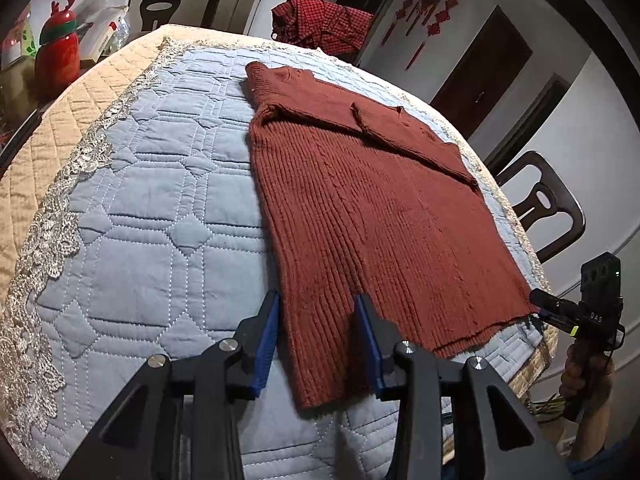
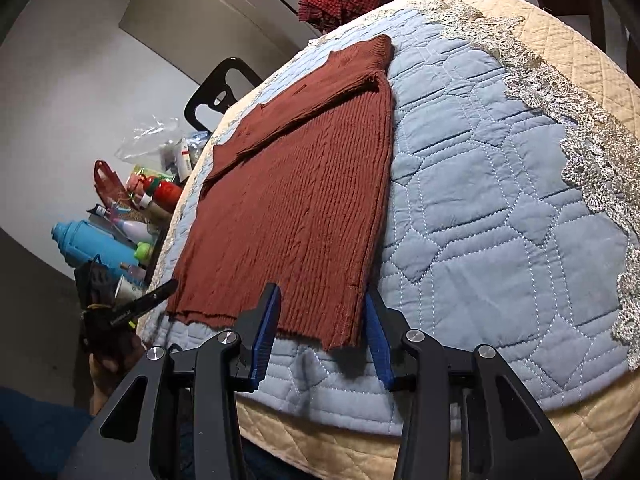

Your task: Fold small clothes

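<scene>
A quilted cover (image 1: 168, 208) of pale blue cloth, stitched in hexagon and diamond shapes and edged with silver lace, lies over a beige padded table (image 1: 36, 148). On the cover the rust-red sweater (image 1: 380, 208) is spread flat; it is a ribbed knit, roughly rectangular, with its sleeves folded across the upper part and the hem toward the near edge of the table. The left gripper (image 1: 318, 320) hangs above one near hem corner, its jaws partly open with blue ribbed pads (image 1: 268, 344) on either side of the cloth, not pressing on it. The right gripper (image 2: 322, 320) stands the same way over the other near corner, also partly open and holding nothing. A crumpled red checked garment (image 1: 320, 24) lies at the far edge. A red bottle (image 1: 56, 56) with antlers stands beside the table.
</scene>
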A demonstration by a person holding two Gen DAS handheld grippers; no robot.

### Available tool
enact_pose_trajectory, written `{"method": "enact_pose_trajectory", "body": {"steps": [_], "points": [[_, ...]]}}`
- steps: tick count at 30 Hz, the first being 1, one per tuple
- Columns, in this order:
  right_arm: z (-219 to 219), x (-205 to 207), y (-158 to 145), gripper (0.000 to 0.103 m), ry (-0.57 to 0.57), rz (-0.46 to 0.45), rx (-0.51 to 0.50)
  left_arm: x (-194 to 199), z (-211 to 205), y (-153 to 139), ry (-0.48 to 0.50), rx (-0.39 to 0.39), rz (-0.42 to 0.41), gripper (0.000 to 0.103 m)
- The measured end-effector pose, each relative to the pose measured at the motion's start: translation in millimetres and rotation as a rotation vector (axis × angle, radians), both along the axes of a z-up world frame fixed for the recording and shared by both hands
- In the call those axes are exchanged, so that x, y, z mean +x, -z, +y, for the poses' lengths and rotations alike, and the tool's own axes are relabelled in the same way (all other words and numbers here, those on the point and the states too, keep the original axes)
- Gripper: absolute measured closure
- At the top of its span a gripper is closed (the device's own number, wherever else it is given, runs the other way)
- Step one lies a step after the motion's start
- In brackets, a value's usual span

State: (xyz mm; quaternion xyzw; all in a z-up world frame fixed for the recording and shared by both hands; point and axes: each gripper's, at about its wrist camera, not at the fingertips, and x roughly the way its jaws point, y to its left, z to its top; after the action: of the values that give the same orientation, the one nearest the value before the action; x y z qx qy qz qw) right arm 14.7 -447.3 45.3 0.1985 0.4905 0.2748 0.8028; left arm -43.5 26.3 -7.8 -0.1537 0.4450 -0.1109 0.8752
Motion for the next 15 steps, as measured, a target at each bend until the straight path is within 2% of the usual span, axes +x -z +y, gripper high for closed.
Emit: {"method": "enact_pose_trajectory", "body": {"steps": [3, 4, 5, 8, 12, 15], "points": [[1, 1, 3, 0.088, 0.006, 0.005, -0.015, -1, -3, 0, -0.004, 0.015, -0.001, 0.065], [1, 1, 3, 0.091, 0.006, 0.007, -0.013, -1, -3, 0, -0.005, 0.022, -0.002, 0.069], [0, 1, 5, 0.094, 0.008, 0.011, -0.012, -2, -3, 0, -0.01, 0.03, -0.001, 0.076], [-3, 1, 6, 0.094, 0.016, 0.01, 0.004, -2, 4, 5, -0.011, -0.036, 0.019, 0.095], [-5, -2, -3, 0.095, 0.009, -0.021, 0.044, -5, 16, 2, -0.032, -0.132, -0.011, 0.096], [-10, -4, -12, 0.095, 0.018, -0.054, 0.078, -8, 23, -10, -0.047, -0.159, -0.076, 0.096]]}}
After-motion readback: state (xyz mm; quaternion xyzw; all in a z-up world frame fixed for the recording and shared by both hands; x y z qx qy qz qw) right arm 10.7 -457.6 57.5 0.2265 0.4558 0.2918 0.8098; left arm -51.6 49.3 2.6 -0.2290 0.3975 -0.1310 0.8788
